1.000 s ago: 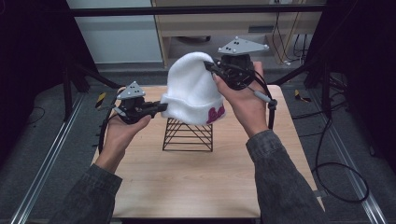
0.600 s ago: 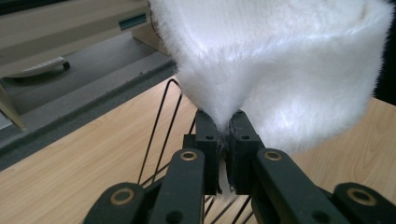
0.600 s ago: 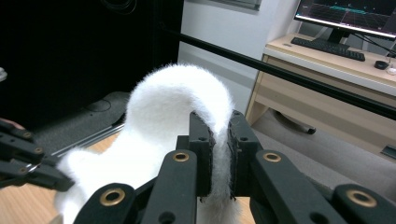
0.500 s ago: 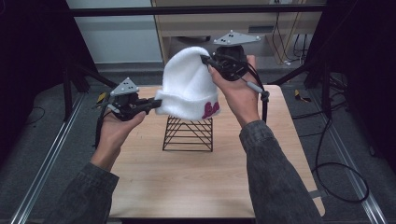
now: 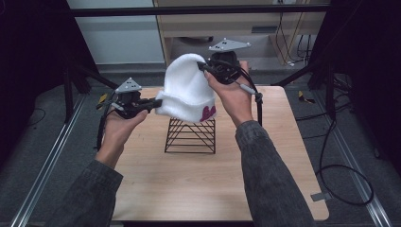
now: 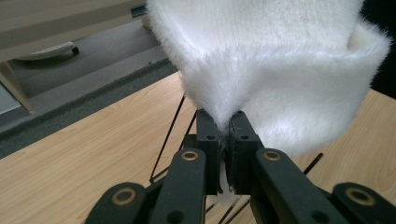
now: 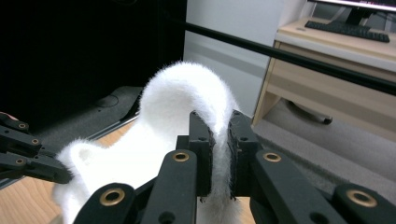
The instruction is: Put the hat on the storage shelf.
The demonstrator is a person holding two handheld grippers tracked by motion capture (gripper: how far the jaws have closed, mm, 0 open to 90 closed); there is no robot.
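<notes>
From above, both forearms are reaching in over the table (image 5: 265, 189), the left tool (image 5: 153, 101) and the higher right tool (image 5: 204, 68) holding a white fuzzy hat (image 5: 185, 90) in the air over a black wire rack (image 5: 190, 136). In the left gripper view, the left tool (image 6: 225, 135) is pinching the hat's (image 6: 280, 60) lower edge, jaws closed on the fabric. In the right gripper view, the right tool (image 7: 219, 140) is clamping a fold near the hat's (image 7: 182, 98) top.

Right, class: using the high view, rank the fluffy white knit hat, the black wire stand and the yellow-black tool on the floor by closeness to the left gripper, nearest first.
1. Fluffy white knit hat: clamped in the left gripper, at its brim.
2. Black wire stand: on the table, under the hat.
3. Yellow-black tool: on the floor, beyond the table's right edge.
</notes>
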